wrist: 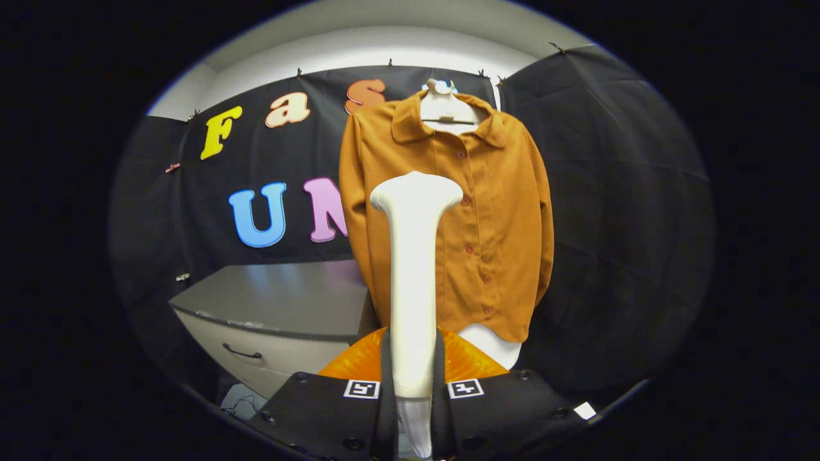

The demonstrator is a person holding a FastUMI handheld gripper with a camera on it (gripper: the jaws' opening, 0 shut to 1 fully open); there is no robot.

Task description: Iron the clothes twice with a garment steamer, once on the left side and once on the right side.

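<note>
- One garment steamer (413, 269) upright, handle clamped btwn gripper (413, 397) jaws, head up near the shirt's chest.
- Orange button-up shirt (474, 224) on white hanger (445, 105), just beyond steamer, w/ black cloth wall behind.
- Grey drawer cabinet (275, 314) to left.
- Tip, prob: keep head flat, stroke slowly down one side, clear of buttons.

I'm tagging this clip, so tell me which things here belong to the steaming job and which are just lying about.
Part of the job:
- garment steamer, clamped upright between the fingers of the tool
- orange shirt, hanging just beyond the steamer's head
- hanger holding the shirt

Just lying about:
- grey cabinet with a drawer handle, beside the shirt
- cables on the floor below the cabinet
</note>
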